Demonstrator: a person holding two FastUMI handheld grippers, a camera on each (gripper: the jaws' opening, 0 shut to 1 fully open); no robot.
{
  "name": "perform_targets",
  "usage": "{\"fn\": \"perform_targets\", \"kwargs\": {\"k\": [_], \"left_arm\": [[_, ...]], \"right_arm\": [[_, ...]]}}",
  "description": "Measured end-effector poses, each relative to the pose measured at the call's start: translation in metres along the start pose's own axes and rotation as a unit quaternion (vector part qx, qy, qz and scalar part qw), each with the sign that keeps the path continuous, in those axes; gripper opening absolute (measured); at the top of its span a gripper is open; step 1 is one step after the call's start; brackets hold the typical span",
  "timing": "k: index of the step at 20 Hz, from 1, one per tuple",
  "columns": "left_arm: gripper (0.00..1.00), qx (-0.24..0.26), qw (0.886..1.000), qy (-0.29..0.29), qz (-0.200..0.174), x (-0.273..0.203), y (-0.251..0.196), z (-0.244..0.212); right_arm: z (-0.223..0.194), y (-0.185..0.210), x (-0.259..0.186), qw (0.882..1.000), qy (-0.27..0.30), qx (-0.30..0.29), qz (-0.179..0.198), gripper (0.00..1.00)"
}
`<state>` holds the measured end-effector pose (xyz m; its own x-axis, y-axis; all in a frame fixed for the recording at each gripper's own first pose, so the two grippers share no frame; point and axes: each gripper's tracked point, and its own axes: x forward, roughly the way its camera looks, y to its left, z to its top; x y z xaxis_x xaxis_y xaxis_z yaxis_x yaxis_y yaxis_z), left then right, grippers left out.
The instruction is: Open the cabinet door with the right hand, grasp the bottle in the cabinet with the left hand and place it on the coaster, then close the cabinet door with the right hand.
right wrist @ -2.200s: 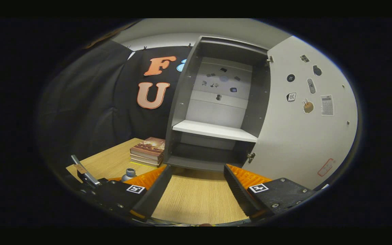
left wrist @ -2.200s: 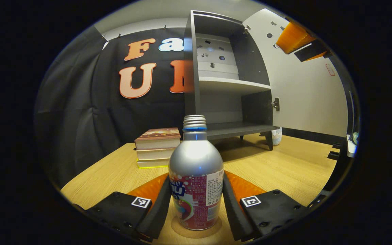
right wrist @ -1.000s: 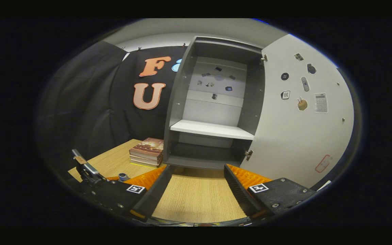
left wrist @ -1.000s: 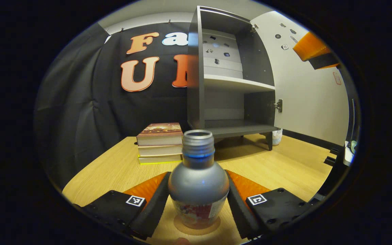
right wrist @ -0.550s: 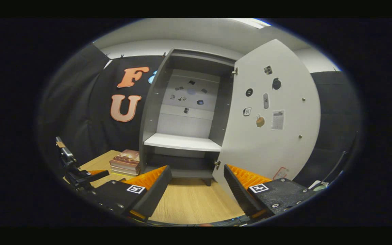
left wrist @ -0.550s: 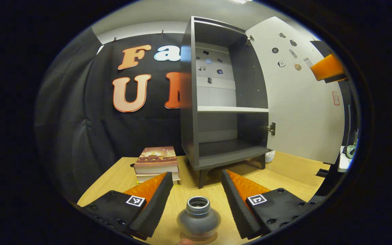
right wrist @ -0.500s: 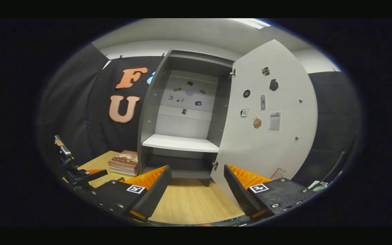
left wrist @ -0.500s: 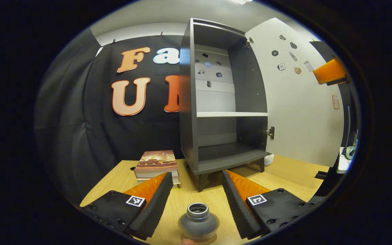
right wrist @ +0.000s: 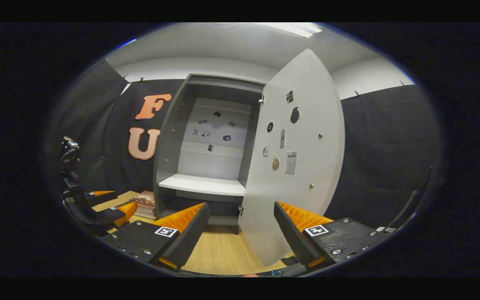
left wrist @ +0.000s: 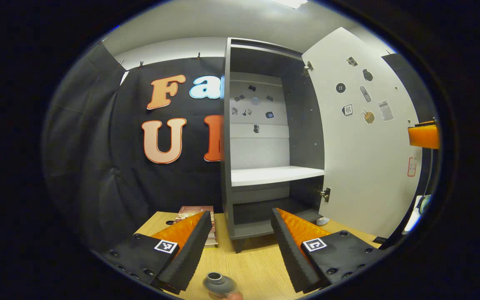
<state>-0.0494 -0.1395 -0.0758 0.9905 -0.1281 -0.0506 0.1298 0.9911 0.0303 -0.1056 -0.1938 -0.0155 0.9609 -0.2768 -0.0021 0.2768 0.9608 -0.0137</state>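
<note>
The left gripper (left wrist: 240, 246) hangs above the wooden table (left wrist: 256, 266) with its jaws wide and empty — the metal bottle (left wrist: 219, 284) stands below, between the fingers and touching neither. The right gripper (right wrist: 242, 233) is spread wide too, empty, pointed at the white cabinet door (right wrist: 302, 166), which stands ajar. The grey cabinet (left wrist: 227, 137) is open, a stack of books (left wrist: 190, 212) just beside it.

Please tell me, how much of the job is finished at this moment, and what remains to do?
Done: the cabinet door stands open and the bottle is out of the cabinet, standing on the table below the open left gripper. In hand: nothing; the right gripper is open before the door. Left: closing the door.
</note>
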Motion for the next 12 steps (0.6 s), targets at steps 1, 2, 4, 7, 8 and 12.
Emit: {"fn": "perform_targets", "kwargs": {"k": [1, 2, 4, 7, 8, 12], "left_arm": [[0.94, -0.003, 1.000, 0.000, 0.006, -0.004, -0.009, 0.006], [0.94, -0.005, 1.000, 0.002, 0.012, -0.008, -0.016, 0.010], [0.94, -0.006, 1.000, 0.004, 0.025, -0.018, -0.028, 0.017], [0.94, -0.010, 0.999, 0.008, 0.036, -0.028, -0.044, 0.022], [0.93, -0.015, 0.999, 0.010, 0.037, -0.030, -0.049, 0.023], [0.93, -0.023, 0.999, 0.008, 0.039, -0.033, -0.059, 0.032]], "right_arm": [[0.000, -0.011, -0.005, 1.000, -0.003, 0.001, 0.007, 0.95], [0.001, -0.023, -0.008, 1.000, -0.007, 0.001, 0.011, 0.95], [0.003, -0.051, -0.014, 1.000, -0.016, -0.003, 0.013, 0.95], [0.009, -0.099, -0.020, 1.000, -0.031, -0.001, -0.005, 0.95], [0.009, -0.116, -0.021, 0.999, -0.033, -0.002, -0.016, 0.95], [0.017, -0.166, -0.018, 0.997, -0.051, -0.014, -0.060, 0.95]]}}
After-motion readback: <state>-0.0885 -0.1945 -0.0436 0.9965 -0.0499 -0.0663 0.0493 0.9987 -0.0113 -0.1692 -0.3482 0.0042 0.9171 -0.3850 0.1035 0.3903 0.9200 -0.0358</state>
